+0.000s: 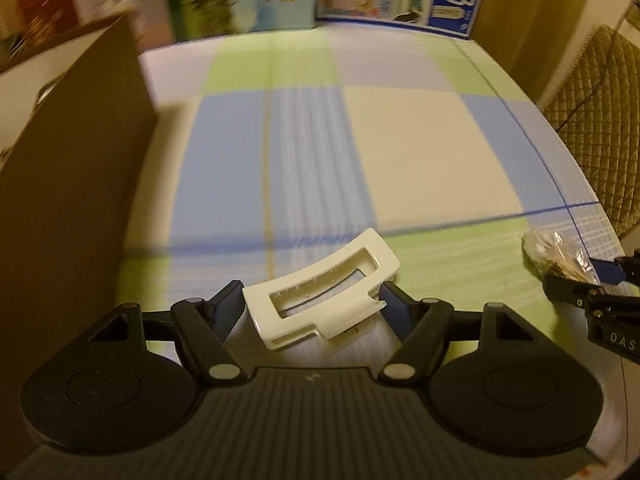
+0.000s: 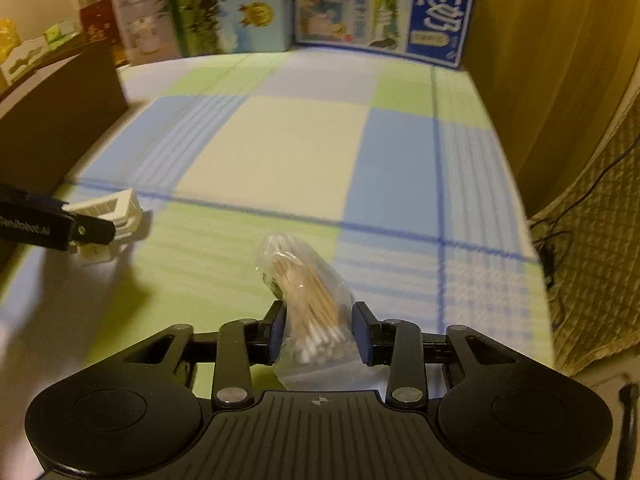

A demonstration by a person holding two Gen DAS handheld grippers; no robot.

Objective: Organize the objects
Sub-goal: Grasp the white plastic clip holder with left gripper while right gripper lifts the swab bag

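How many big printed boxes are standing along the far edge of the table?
2: a green-and-sky-blue box on the left, and a blue-edged cartoon box right beside it. Smaller packages further left are too blurred to count.

Left tool (image 1: 312, 304) angled downward, jaws clamped (wide), right tool (image 2: 319, 330) angled downward, jaws narrowly clamped
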